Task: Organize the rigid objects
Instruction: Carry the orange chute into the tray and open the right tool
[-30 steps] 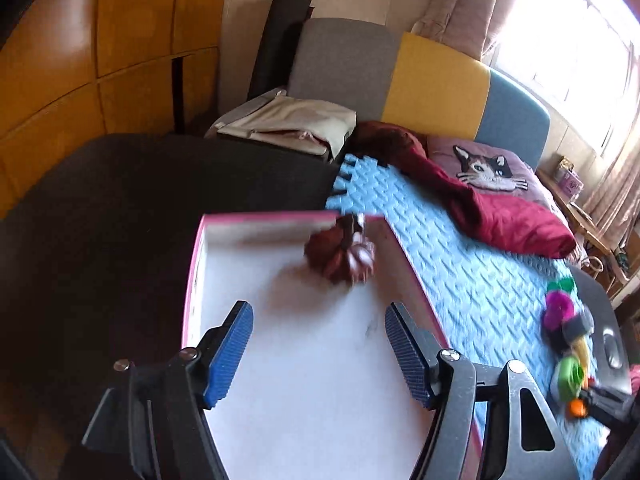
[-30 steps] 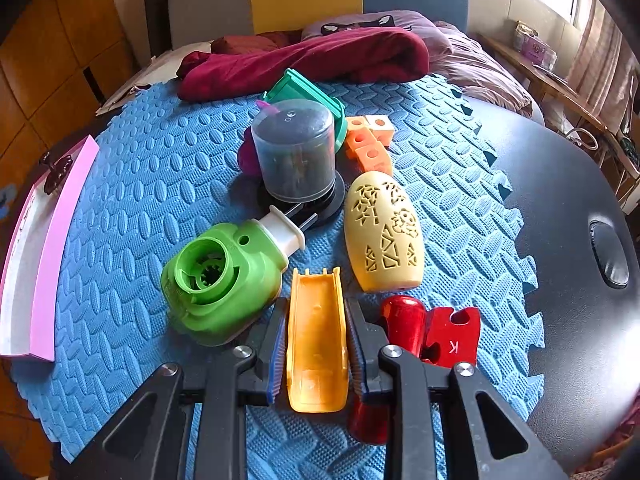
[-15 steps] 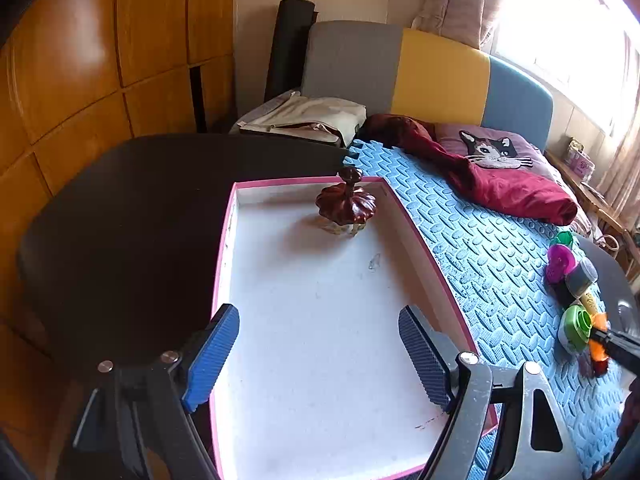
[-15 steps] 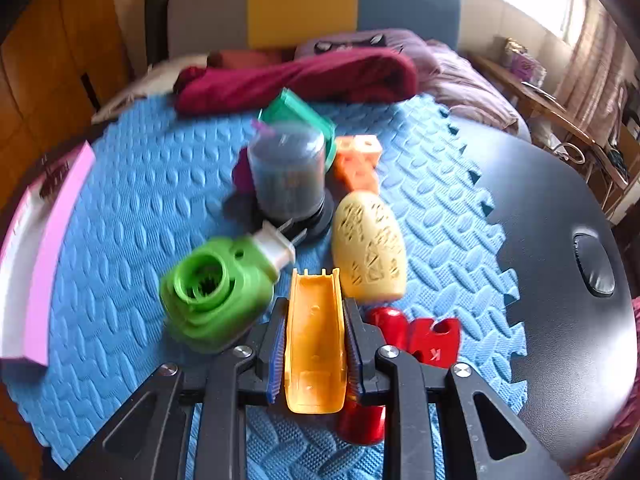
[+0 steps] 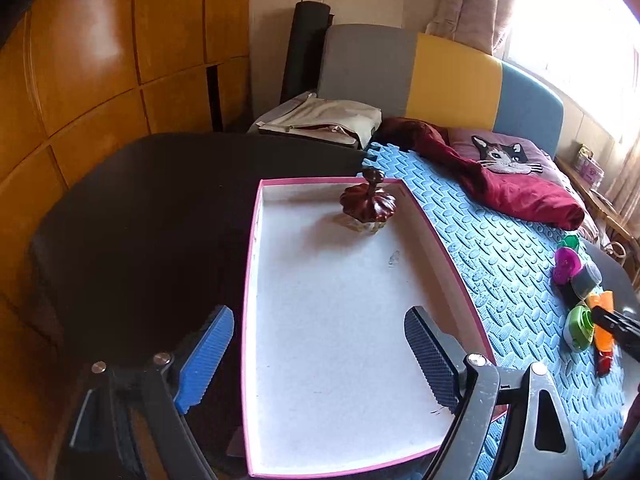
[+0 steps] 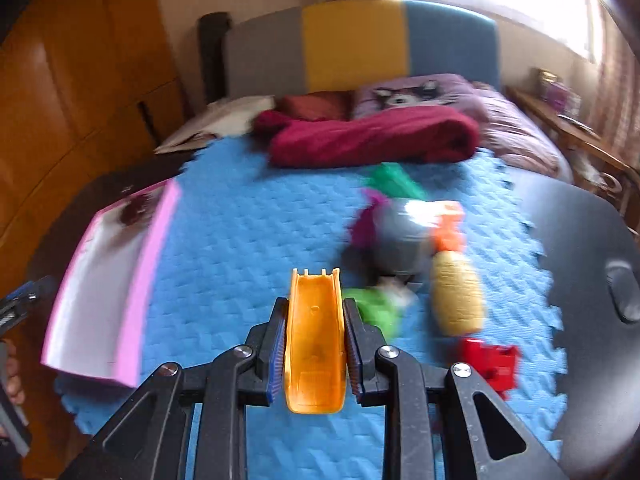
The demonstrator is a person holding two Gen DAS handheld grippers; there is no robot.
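R gripper (image 6: 316, 344) has come up off the blue foam mat (image 6: 240, 240) w/ the orange scoop-shaped piece (image 6: 316, 336) clamped between its jaws; a sec ago that piece lay on the mat among the other toys. Wrist view now swung toward the pink-rimmed tray (image 6: 152, 264) at the table's L side, background blurred. Means pick is done, carry phase under way; judging by heading, the tray is the drop target.

L gripper (image 5: 320, 356) has pulled back from the dark red ornament (image 5: 368, 204), which sits upright in the tray's far R corner, clear of the jaws. So that item reads as placed; one in tray, the rest still out.

Jaws:
- L: wide apart, have just been opening further, nothing between them, only bare tray floor under. Released.
- R: clenched on the orange piece, both pads pressing its long sides, piece sticking out fwd past the tips.

Remaining pile on the mat toward the table's R side: green round toy (image 6: 376, 308), yellow perforated egg shape (image 6: 456, 300), red block (image 6: 492, 364), grey cup (image 6: 404, 240), small orange cubes (image 6: 450, 224). All blurred here, contacts btw them can't tell.
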